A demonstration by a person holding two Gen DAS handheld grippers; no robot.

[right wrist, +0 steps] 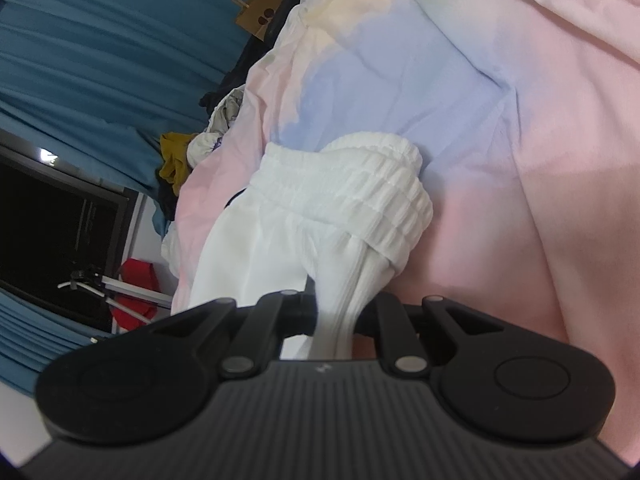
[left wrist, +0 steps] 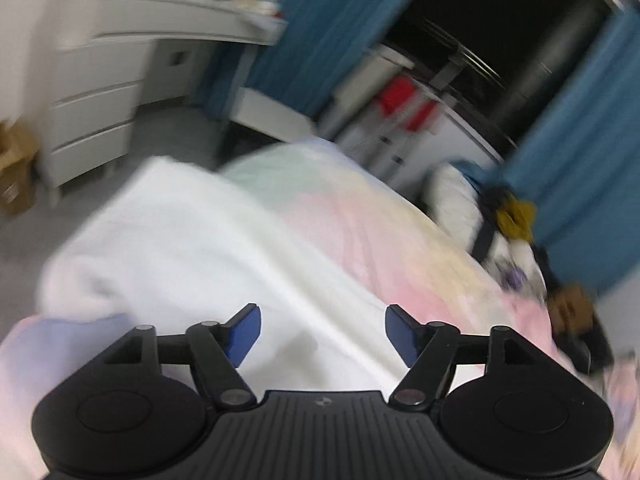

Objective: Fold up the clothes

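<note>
Right wrist view: right gripper has its fingers pinched tight on a bunch of ribbed white fabric just below the elastic waistband of the white garment, prob. sweatpants or shorts. The grip sits next to the waistband, likely bc that's the firmest edge to lift and straighten from; the rest of the cloth trails off toward the curtain side, lying on the pastel bedspread (pink/blue/yellow). This gripper is low over the bed & rolled to one side, so the room looks tipped, w/ the blue curtain at the left. Left wrist view: left gripper has its blue pads spread wide, nothing between them, hovering above the white garment, which spreads across the bedspread. It's pitched slightly down, looking along the bed toward white drawers; the frame is motion-blurred. My read: the left is lining up for a second hold so both can stretch the garment flat before folding. Fold itself not begun, I'd say.
</note>
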